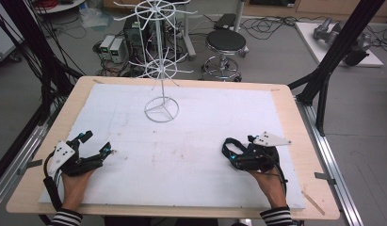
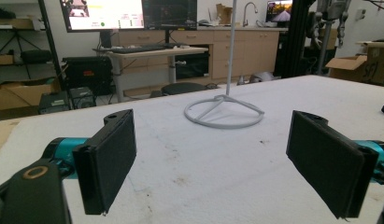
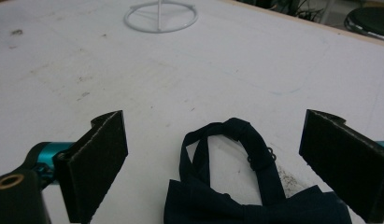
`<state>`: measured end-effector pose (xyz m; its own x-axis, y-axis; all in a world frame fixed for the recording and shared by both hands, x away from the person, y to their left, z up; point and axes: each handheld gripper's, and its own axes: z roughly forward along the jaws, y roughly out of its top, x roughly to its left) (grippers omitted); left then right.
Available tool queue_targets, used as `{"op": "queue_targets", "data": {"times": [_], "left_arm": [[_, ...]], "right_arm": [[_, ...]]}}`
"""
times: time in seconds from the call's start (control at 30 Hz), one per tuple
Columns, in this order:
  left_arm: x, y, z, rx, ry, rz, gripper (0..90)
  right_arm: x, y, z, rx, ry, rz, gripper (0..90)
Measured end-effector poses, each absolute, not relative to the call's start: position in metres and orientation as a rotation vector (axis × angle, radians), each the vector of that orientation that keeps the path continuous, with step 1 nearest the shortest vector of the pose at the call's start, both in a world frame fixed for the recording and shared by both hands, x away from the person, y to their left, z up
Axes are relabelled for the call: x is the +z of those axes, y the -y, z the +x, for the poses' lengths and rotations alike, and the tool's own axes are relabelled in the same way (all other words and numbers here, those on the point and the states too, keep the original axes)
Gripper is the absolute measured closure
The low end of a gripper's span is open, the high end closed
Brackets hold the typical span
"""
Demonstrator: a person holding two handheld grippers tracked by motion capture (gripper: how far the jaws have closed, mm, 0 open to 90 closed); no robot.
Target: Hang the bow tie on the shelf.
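Barely begun, by the look of it: the dark navy bow tie (image 3: 241, 186) lies flat on the white foam board (image 1: 191, 155), unlifted, and every arm of the white wire display rack (image 1: 159, 52) hangs bare. Probably meant for hanging on that rack, judging from the 2 things on the board. All left to do: closing on the tie, lifting it, carrying it forward, looping the strap over an arm.

Right gripper (image 3: 213, 158): spread wide, 2 black pads well apart, nothing pinched. Bow tie directly between and just ahead of the jaws, its knotted body at the near end, its strap loop (image 3: 227, 133) arching away forward, with a small adjuster clasp (image 3: 259, 156) on the side toward the right-hand pad. No contact between pads and cloth as far as visible; whether the gripper's underside rests on the tie, cannot tell. In the high view, seen as the right gripper (image 1: 233, 153) low on the board with the tie's dark loop (image 1: 227, 145) at its tip. Rack's ring base (image 3: 160, 17) far ahead, slightly toward the left-hand pad.

Left gripper (image 2: 210, 158): likewise fully spread and empty, only bare stained foam between the jaws. Ring base (image 2: 224, 112) of the rack ahead of it, near centre, well apart, with the thin upright pole (image 2: 233, 46) rising from it. Seen from above, left gripper (image 1: 94, 146) low over the board's opposite edge, far from the tie.
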<state>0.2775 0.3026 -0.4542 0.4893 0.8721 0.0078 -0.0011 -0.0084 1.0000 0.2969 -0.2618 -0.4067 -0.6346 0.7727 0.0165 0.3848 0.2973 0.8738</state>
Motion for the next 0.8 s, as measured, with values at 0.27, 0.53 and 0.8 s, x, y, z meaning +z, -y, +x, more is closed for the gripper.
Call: {"op": "queue_targets", "data": {"times": [0.27, 0.53, 0.8], "left_arm": [[-0.454, -0.302, 0.278, 0.830, -0.822, 1.413, 16.4], [-0.454, -0.302, 0.278, 0.833, -0.825, 1.412, 16.4], [-0.454, -0.302, 0.277, 0.836, -0.824, 1.414, 16.4]], "right_arm": [[-0.406, 0.251, 0.310, 1.213, -2.313, 1.035, 6.7], [-0.406, 0.243, 0.324, 1.114, -2.435, 1.028, 11.6], [-0.406, 0.238, 0.334, 1.067, -2.522, 1.034, 16.9]]}}
